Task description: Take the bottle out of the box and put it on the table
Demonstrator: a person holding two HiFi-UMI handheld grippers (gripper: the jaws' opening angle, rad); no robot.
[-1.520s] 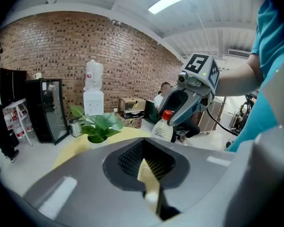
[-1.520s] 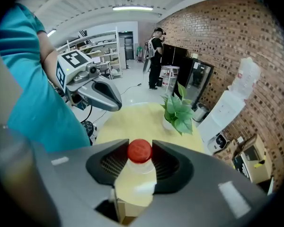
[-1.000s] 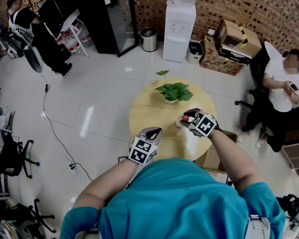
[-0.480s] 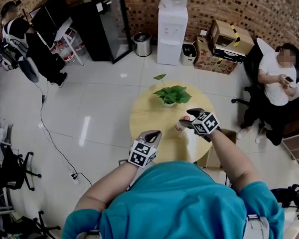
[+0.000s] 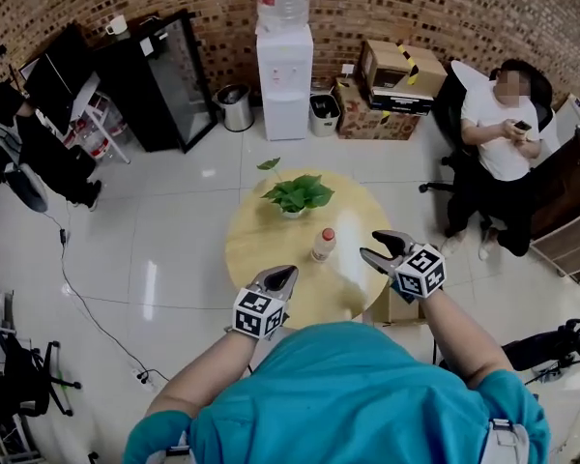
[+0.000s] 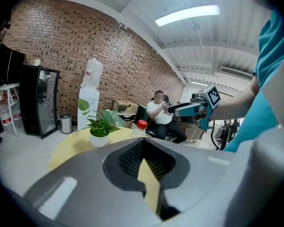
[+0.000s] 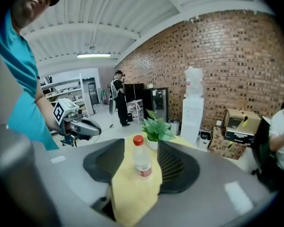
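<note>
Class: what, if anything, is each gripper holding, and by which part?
Nothing is held. The right gripper stands open, its jaws just closing slightly, with nothing between them; the bottle stands free on the table. The left gripper is shut and empty.

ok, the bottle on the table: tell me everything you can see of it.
The bottle is small, clear plastic by the look, with a red cap and a label band around the middle. It stands upright on the round yellowish table, near the potted plant. Only the table touches it. Whether it holds liquid I cannot tell.
</note>
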